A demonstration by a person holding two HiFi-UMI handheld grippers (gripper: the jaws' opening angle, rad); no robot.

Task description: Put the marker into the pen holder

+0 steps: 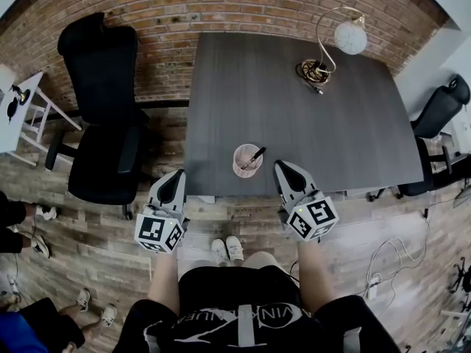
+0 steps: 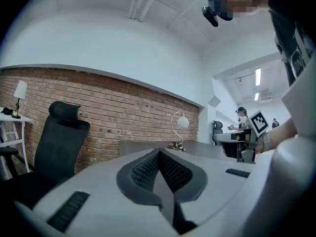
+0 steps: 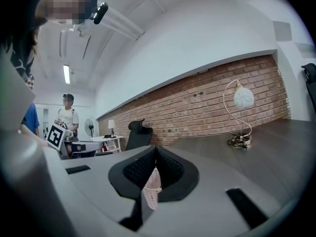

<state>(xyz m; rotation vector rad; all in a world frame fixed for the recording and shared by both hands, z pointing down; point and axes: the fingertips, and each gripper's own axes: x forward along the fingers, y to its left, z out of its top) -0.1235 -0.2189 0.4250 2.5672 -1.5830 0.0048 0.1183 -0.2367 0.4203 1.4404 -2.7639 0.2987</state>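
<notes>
A pink mesh pen holder [image 1: 246, 163] stands near the front edge of the dark grey desk [image 1: 294, 116]. A black marker [image 1: 255, 156] leans inside it, tip up to the right. My left gripper [image 1: 179, 173] is at the desk's front edge, left of the holder, jaws shut and empty. My right gripper [image 1: 282, 166] is just right of the holder, also shut. In the left gripper view the jaws [image 2: 159, 168] meet with nothing between them. In the right gripper view the shut jaws [image 3: 154, 163] let a sliver of the pen holder [image 3: 151, 191] show beyond them.
A desk lamp [image 1: 346, 37] with a coiled base stands at the desk's back right, a small dark pen-like object [image 1: 313, 87] beside it. A black office chair [image 1: 103, 116] is left of the desk, another [image 1: 439, 107] at the right. A brick wall [image 1: 243, 6] is behind.
</notes>
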